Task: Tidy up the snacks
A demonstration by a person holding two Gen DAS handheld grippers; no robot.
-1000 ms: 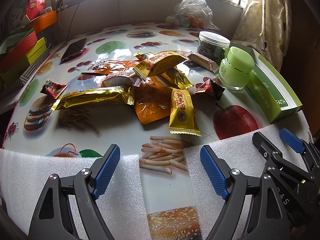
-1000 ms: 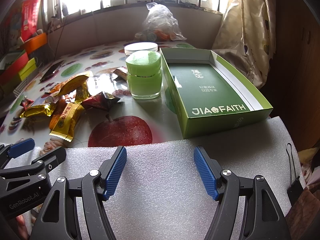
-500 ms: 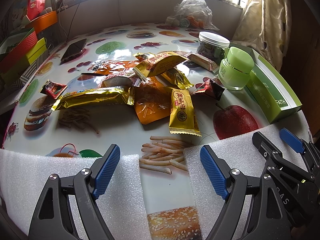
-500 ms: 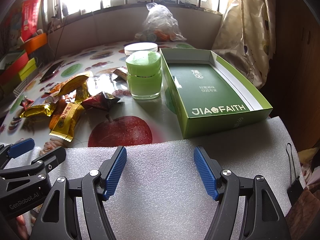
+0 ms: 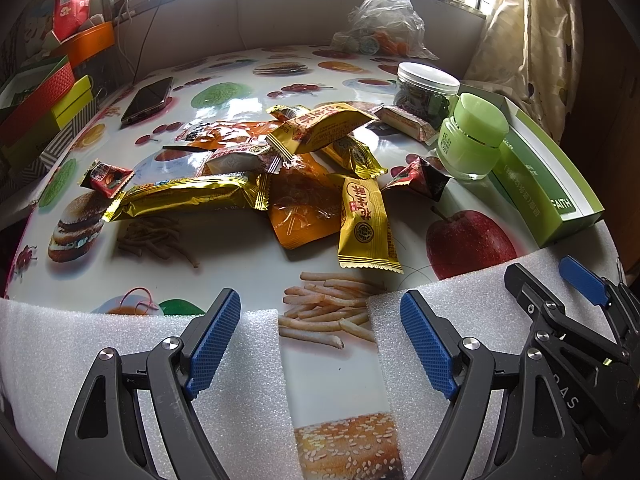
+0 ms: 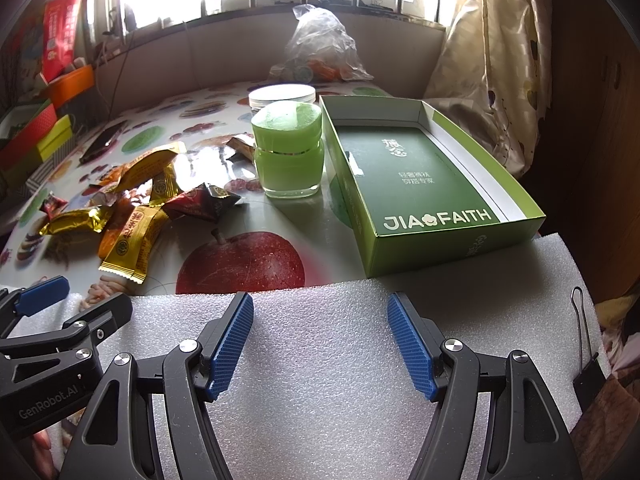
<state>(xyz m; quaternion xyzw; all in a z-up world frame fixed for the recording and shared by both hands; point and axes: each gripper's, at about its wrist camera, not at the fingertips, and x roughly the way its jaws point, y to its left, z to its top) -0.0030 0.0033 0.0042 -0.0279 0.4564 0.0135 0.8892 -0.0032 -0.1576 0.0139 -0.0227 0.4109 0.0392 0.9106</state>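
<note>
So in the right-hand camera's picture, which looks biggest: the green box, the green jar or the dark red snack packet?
1. Green box, clearly largest.
2. Green jar.
3. Dark red snack packet, smallest.
All three lie at a similar distance from the camera, so the order seems reliable.

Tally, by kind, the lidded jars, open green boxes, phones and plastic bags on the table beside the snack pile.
lidded jars: 2 (green jar, clear jar)
open green box: 1
phone: 1
plastic bag: 1
Total: 5
</note>
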